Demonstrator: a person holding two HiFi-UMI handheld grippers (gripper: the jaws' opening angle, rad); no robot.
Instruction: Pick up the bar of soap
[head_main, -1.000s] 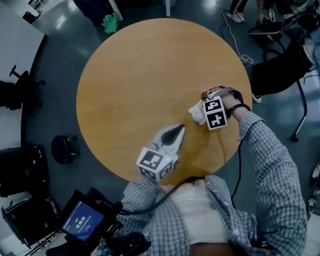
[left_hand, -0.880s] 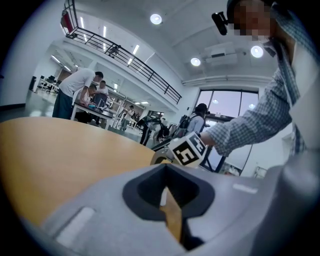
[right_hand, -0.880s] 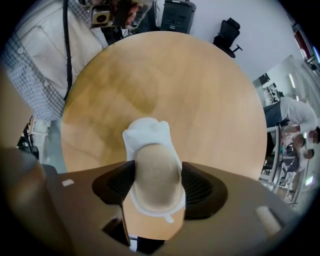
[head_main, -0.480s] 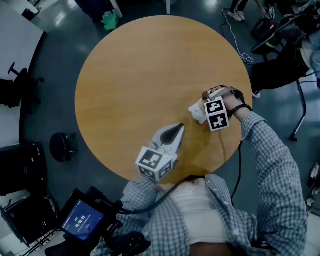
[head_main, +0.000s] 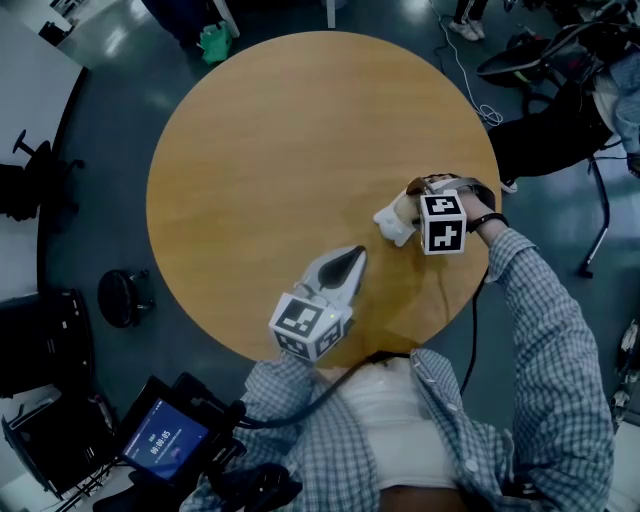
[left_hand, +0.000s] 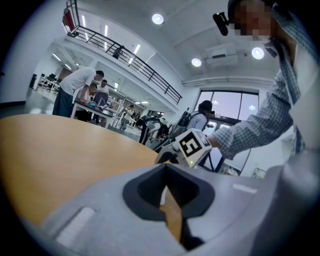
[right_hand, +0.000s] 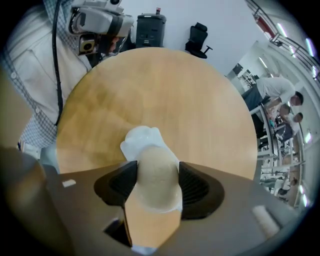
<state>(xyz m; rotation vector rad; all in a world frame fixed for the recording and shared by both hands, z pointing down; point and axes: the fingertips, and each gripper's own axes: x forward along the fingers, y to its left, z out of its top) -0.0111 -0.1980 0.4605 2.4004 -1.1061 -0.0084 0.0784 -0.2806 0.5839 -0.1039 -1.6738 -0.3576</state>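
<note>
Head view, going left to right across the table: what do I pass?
Left gripper → bar of soap → right gripper, whose jaws have just been closing on the soap.

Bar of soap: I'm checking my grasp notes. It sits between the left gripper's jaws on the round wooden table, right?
Wrong gripper: the bar of soap sits between the jaws of the right gripper, which have just been closing on it, on the round wooden table. The right gripper view shows it.

Round wooden table (head_main: 270, 130), black office chair (right_hand: 198, 34) beyond.
</note>
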